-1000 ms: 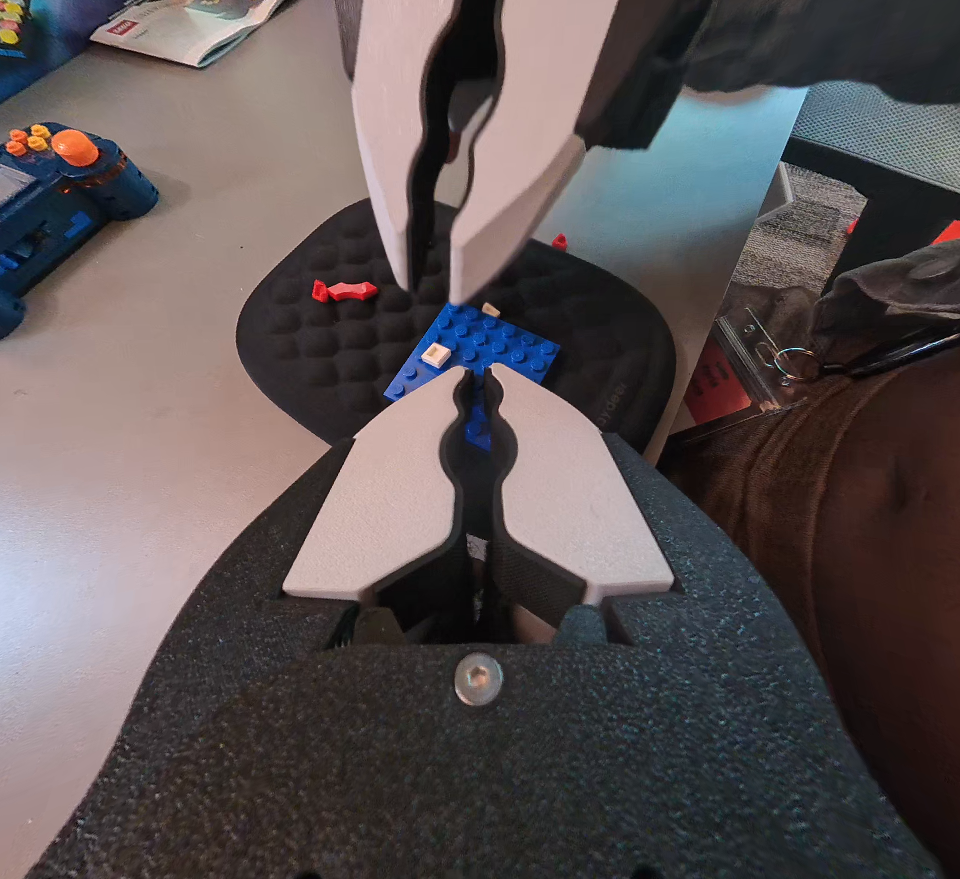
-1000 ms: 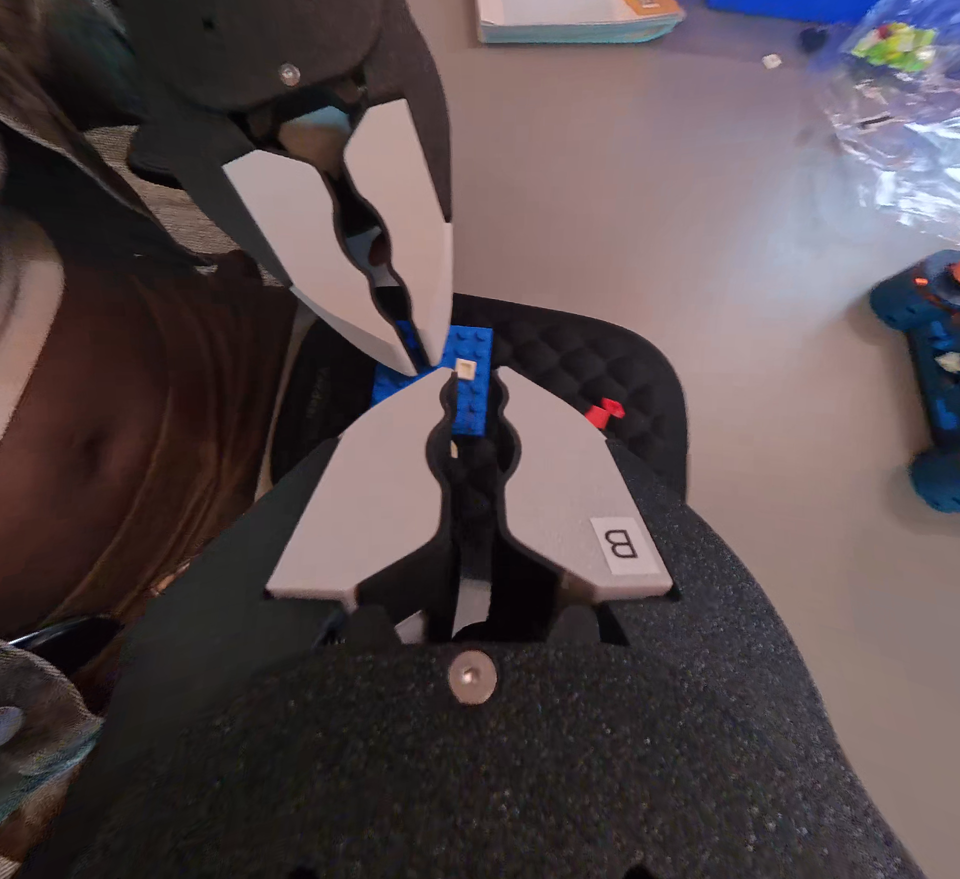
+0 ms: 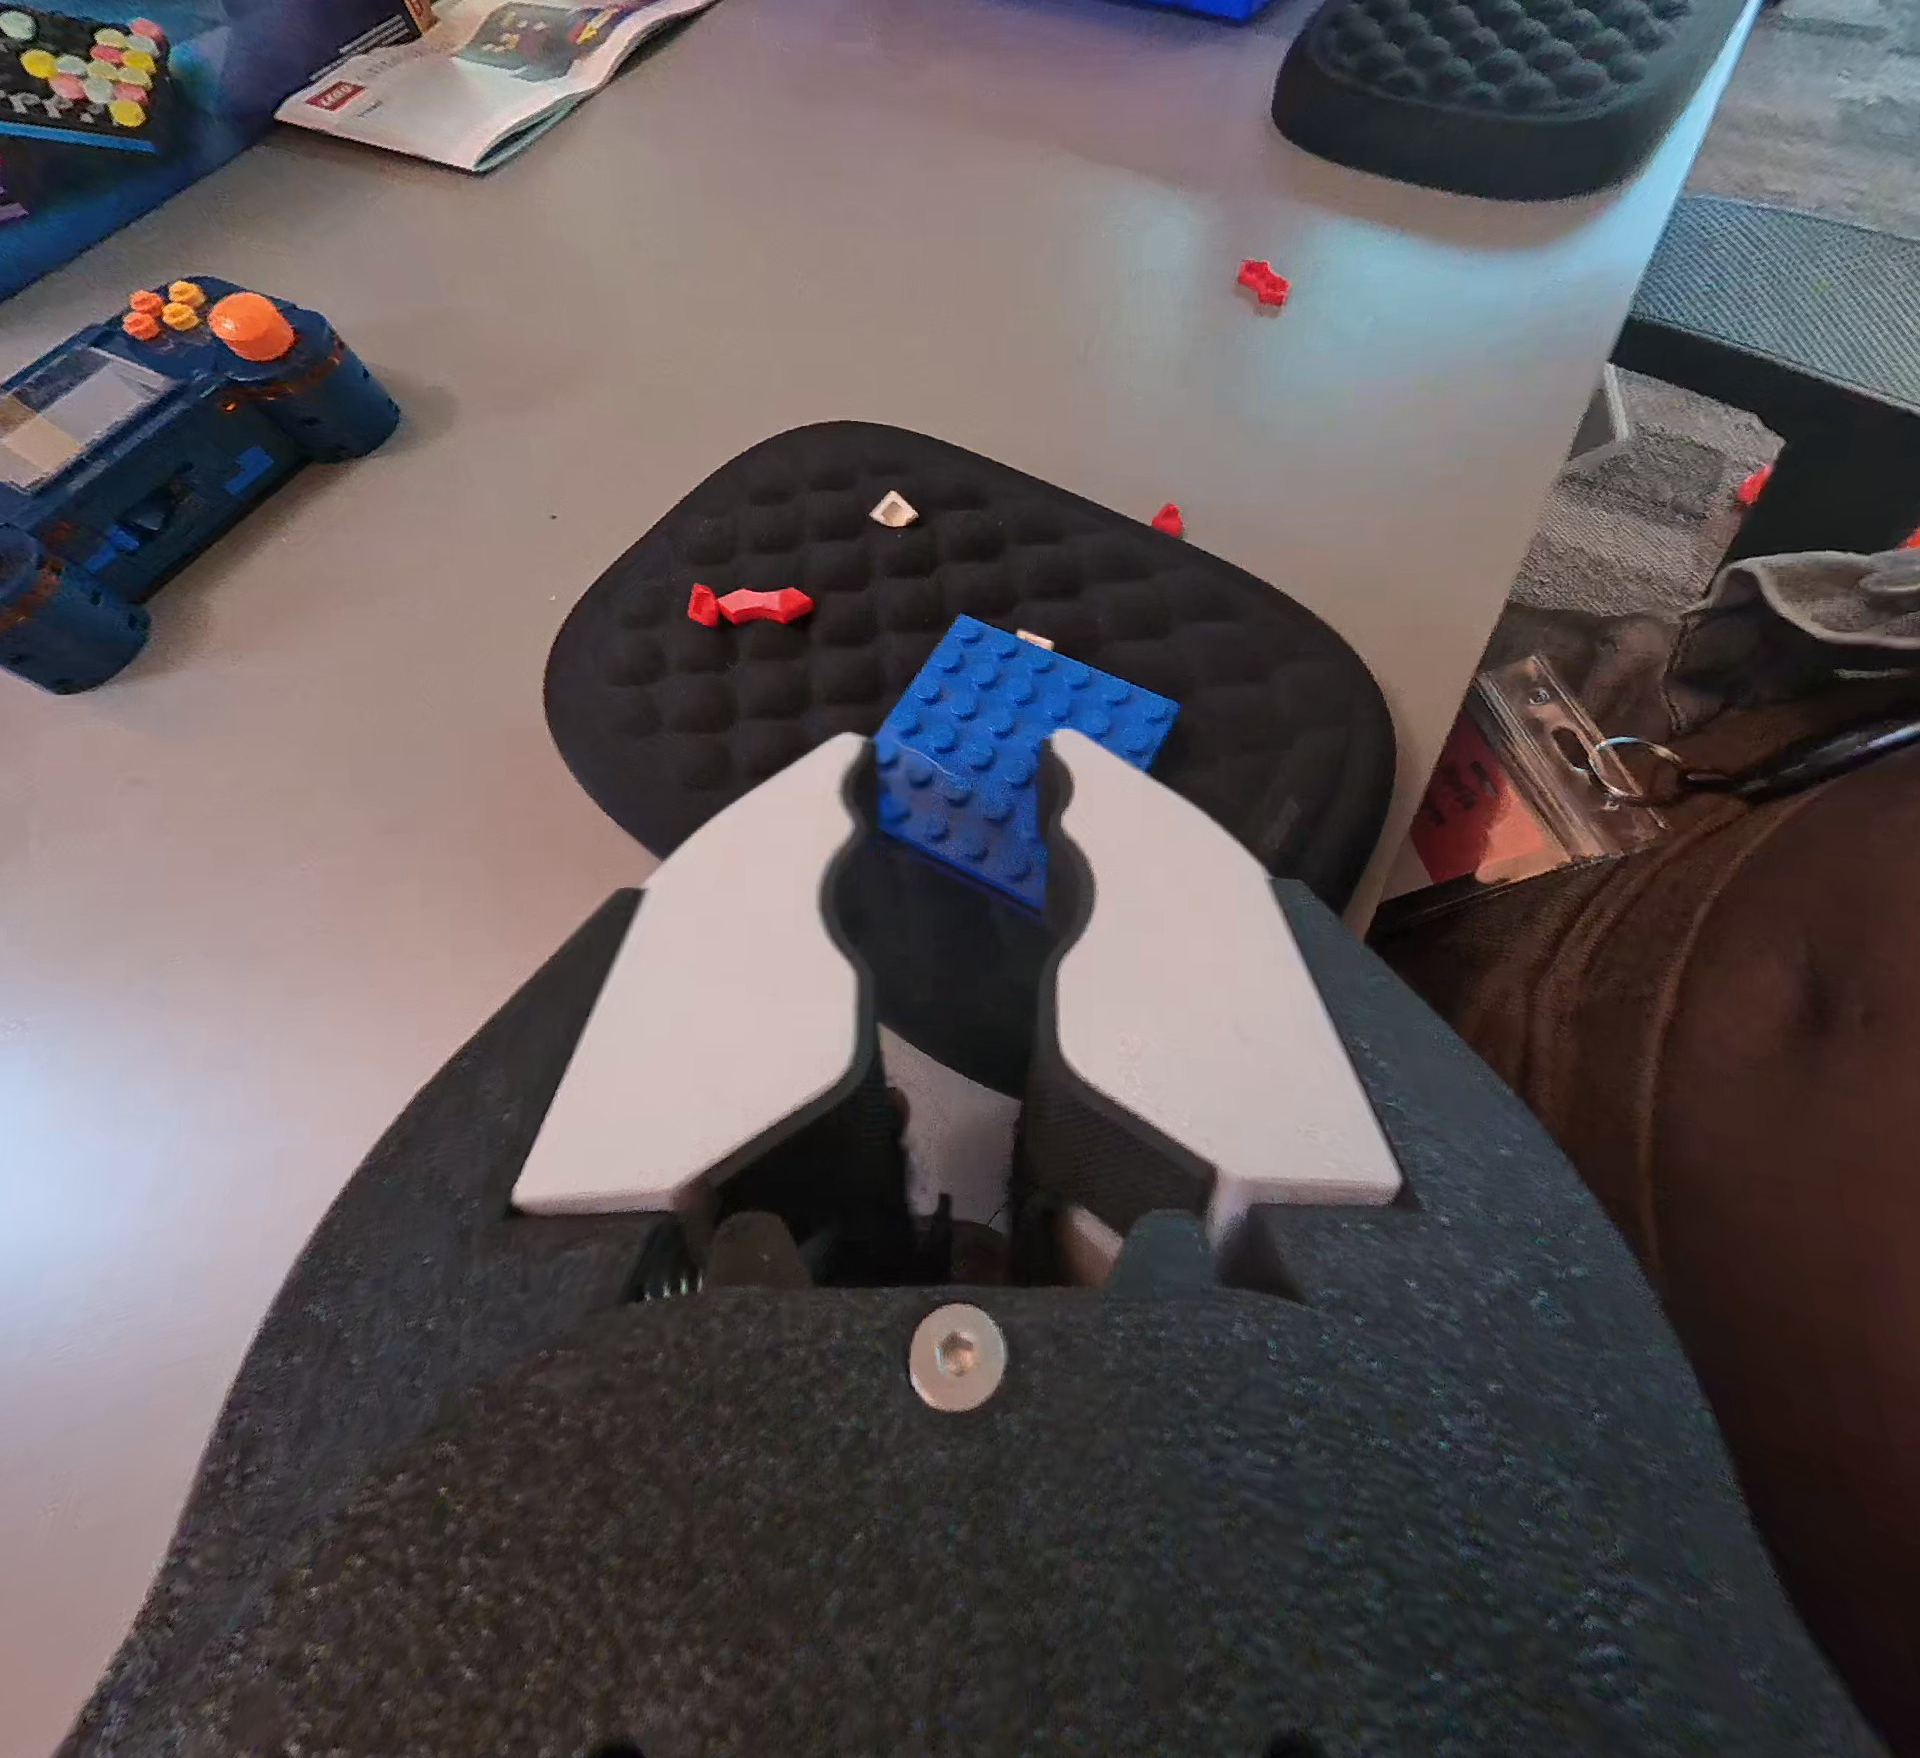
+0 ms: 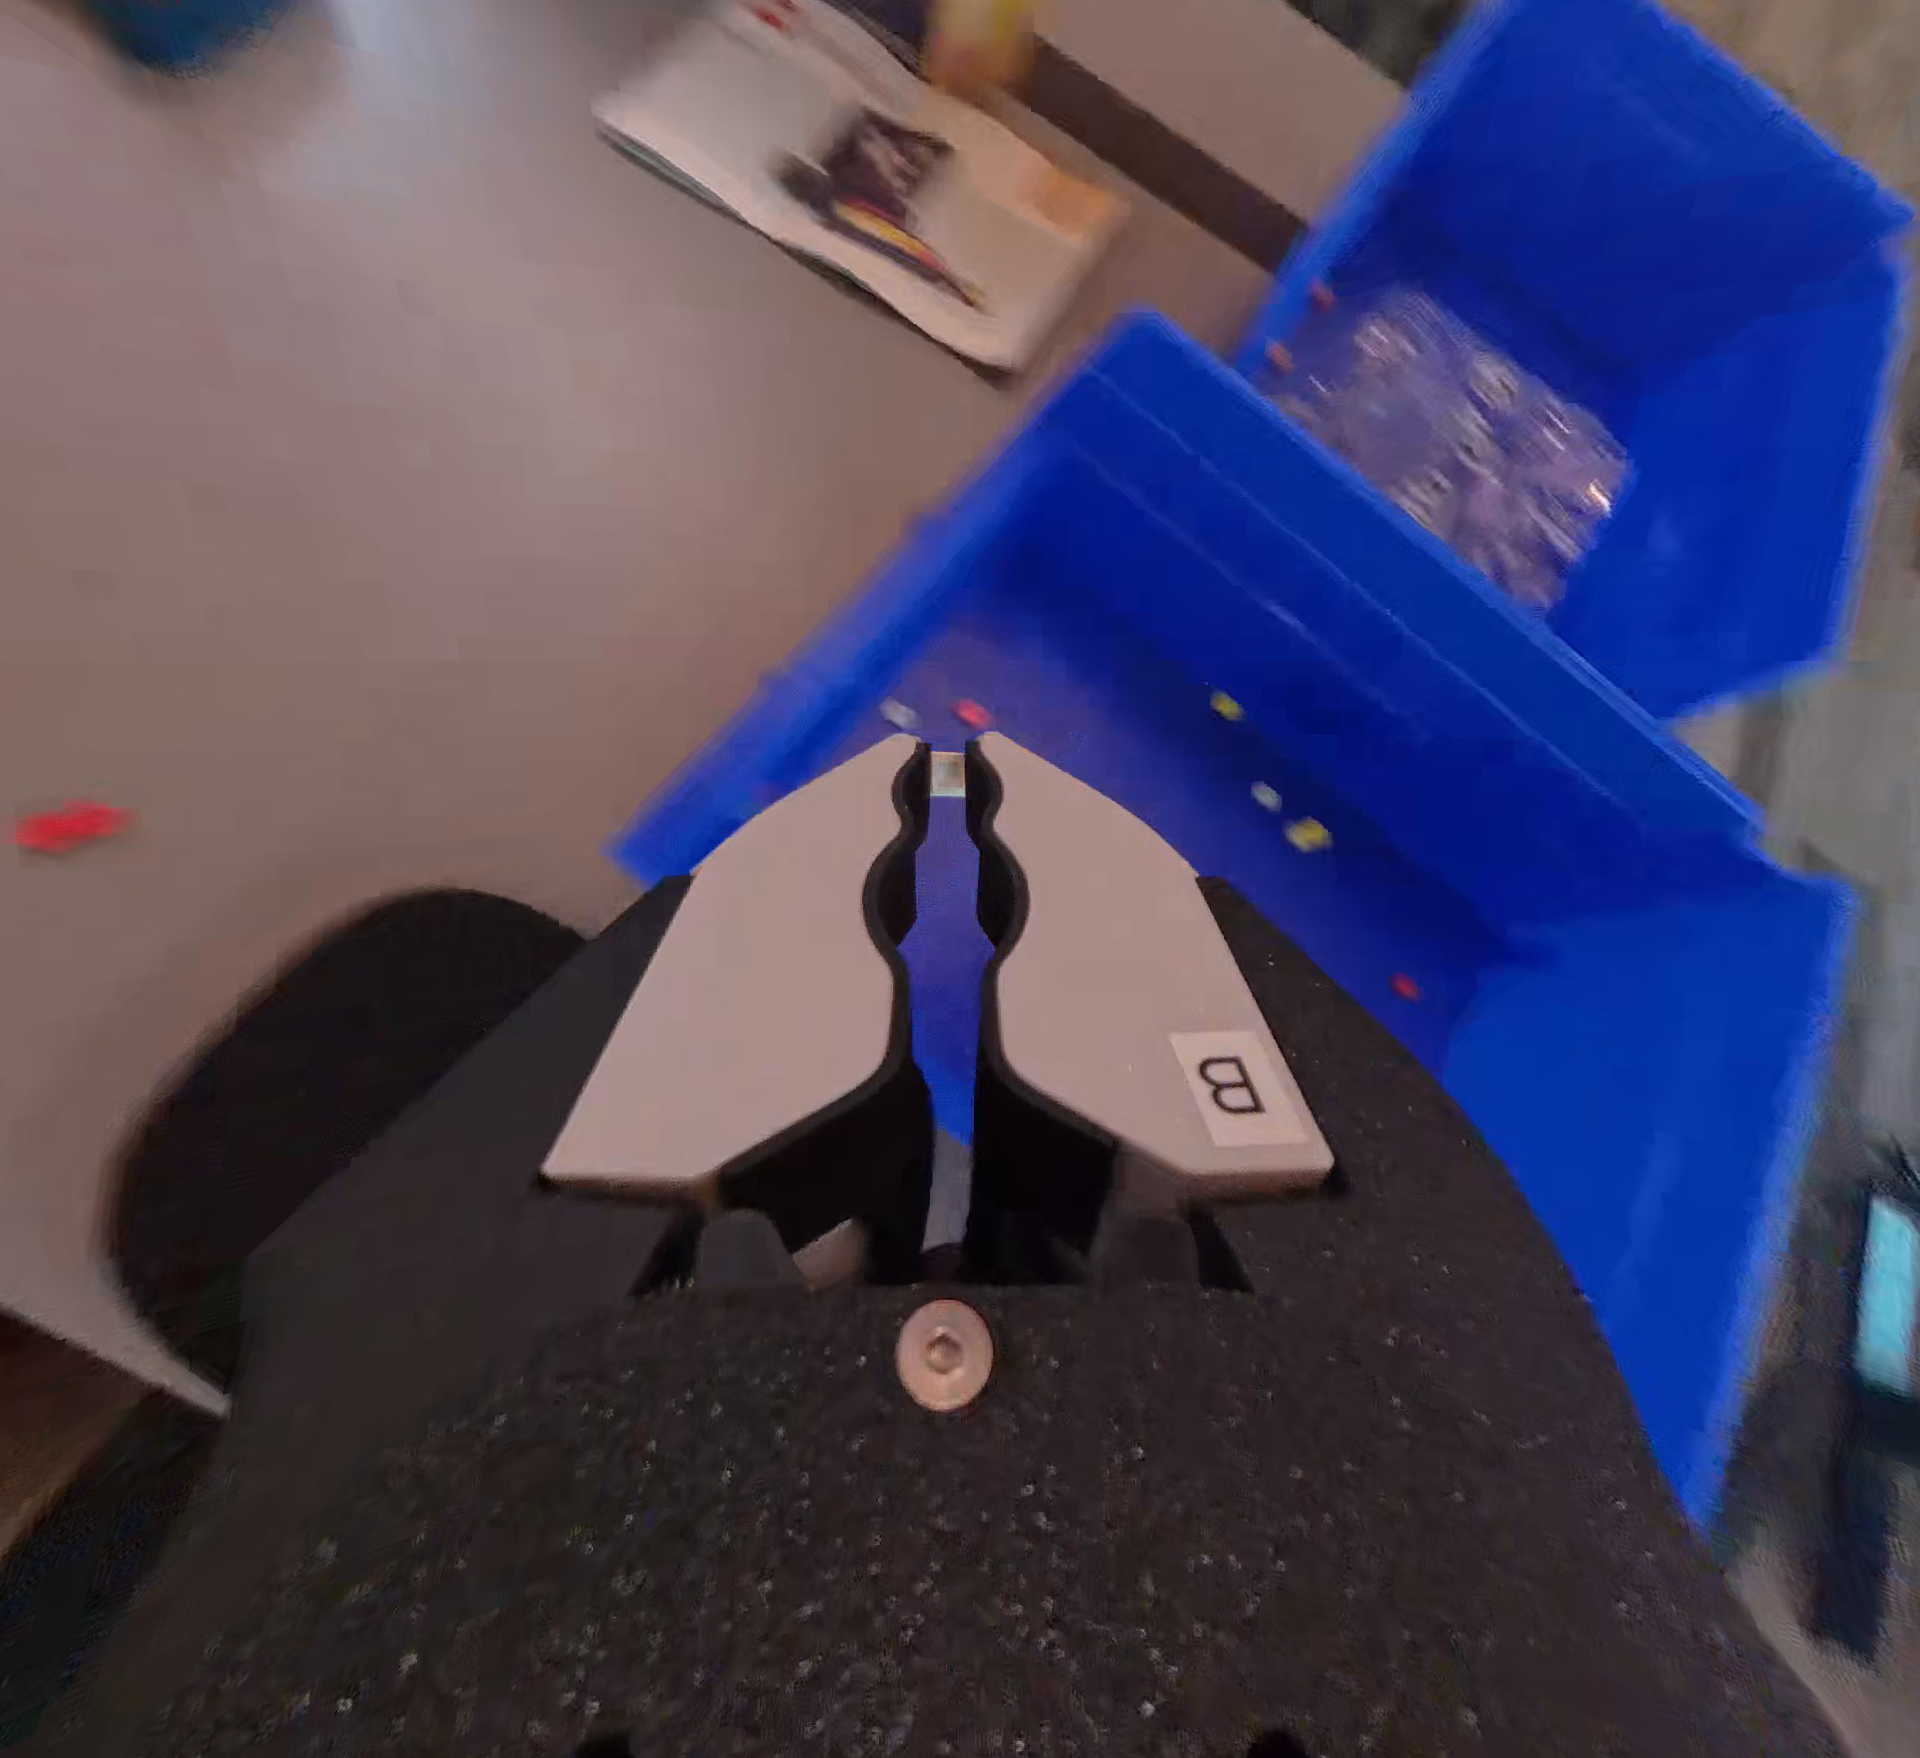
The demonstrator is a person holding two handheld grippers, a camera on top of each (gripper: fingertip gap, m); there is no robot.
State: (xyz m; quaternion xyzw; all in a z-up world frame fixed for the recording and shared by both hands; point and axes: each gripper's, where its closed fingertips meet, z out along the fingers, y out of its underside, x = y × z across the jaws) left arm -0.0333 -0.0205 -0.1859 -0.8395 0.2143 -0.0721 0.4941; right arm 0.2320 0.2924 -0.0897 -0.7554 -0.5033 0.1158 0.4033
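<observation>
A blue studded plate (image 3: 997, 721) lies on a black dimpled pad (image 3: 727, 700). My left gripper (image 3: 956, 752) is open, its fingertips on either side of the plate's near end. A small tan piece (image 3: 1034, 638) sits at the plate's far edge. My right gripper (image 4: 945, 758) is shut on a small white piece (image 4: 945, 773) and hangs over the near edge of a blue bin (image 4: 1558, 1033) that holds several tiny loose pieces. The right wrist view is blurred by motion. The right gripper is out of the left wrist view.
On the pad lie red pieces (image 3: 764, 605) and a white piece (image 3: 891, 511). Another red piece (image 3: 1262, 283), a second pad (image 3: 1507, 35), a blue controller model (image 3: 156, 441), a booklet (image 3: 520, 46) and a second bin with plastic bags (image 4: 1455, 461) stand around. A person's leg (image 3: 1662, 1085) is at the table edge. One gripper's finger ends stand about 40 cm off the other's.
My right gripper took the small white piece off the blue plate and swung away over the blue bin. My left gripper opened from its grip on the plate, which now lies on the pad.
</observation>
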